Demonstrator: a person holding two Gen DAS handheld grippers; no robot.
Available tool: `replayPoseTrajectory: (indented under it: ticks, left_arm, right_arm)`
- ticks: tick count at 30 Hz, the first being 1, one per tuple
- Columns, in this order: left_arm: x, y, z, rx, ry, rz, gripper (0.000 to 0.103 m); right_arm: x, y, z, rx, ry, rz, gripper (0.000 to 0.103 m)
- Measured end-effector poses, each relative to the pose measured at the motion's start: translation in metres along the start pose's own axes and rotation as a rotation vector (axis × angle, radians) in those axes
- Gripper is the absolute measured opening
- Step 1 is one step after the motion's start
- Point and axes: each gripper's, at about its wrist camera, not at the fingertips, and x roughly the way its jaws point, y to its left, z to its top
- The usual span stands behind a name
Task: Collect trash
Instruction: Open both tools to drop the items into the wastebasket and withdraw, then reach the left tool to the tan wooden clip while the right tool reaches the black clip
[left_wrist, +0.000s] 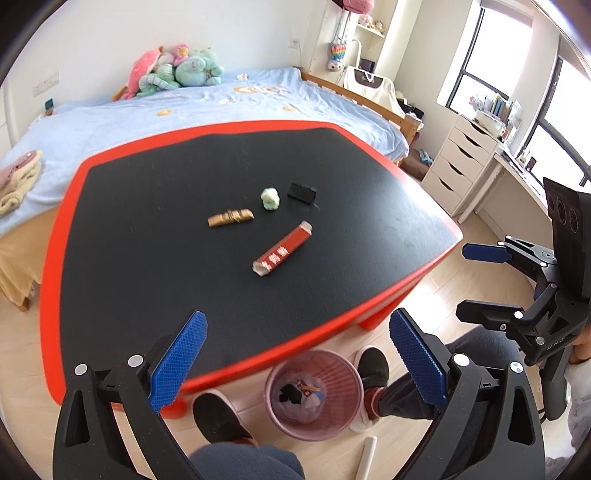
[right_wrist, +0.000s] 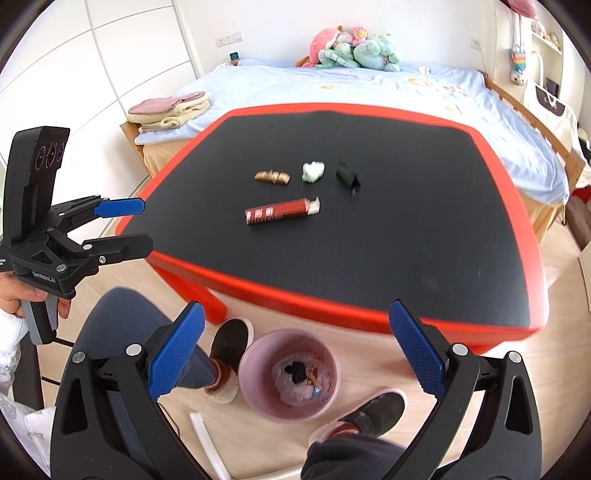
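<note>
Left wrist view: left gripper (left_wrist: 297, 363) spread wide and empty over the bin (left_wrist: 314, 395); red wrapper (left_wrist: 282, 253), gold wrapper (left_wrist: 230, 218), green wad (left_wrist: 270, 198) and black scrap (left_wrist: 302, 192) lie on the table (left_wrist: 147, 258). Right wrist view: right gripper (right_wrist: 295, 354) likewise agape, empty, above the bin (right_wrist: 258, 354); a pickup step seems pending, likely a reach to the red wrapper (right_wrist: 277, 213), nearest.
</note>
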Motion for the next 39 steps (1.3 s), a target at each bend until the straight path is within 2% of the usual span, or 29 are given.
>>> replayPoseTrajectory:
  ticks: [8, 17, 28, 39]
  left_arm:
    - [0.013, 0.024, 0.040, 0.045, -0.003, 0.026, 0.095]
    - [0.042, 0.047, 0.072, 0.115, 0.039, 0.015, 0.095]
    - [0.095, 0.068, 0.092, 0.221, 0.139, -0.018, 0.095]
    - [0.139, 0.078, 0.100, 0.288, 0.180, -0.071, 0.095]
  right_arm:
    - [0.010, -0.009, 0.054, -0.057, -0.026, -0.012, 0.098]
    - [0.052, -0.029, 0.097, -0.071, 0.018, -0.029, 0.098]
    - [0.111, -0.045, 0.123, -0.093, 0.093, -0.050, 0.098]
    - [0.159, -0.061, 0.131, -0.103, 0.141, -0.040, 0.098]
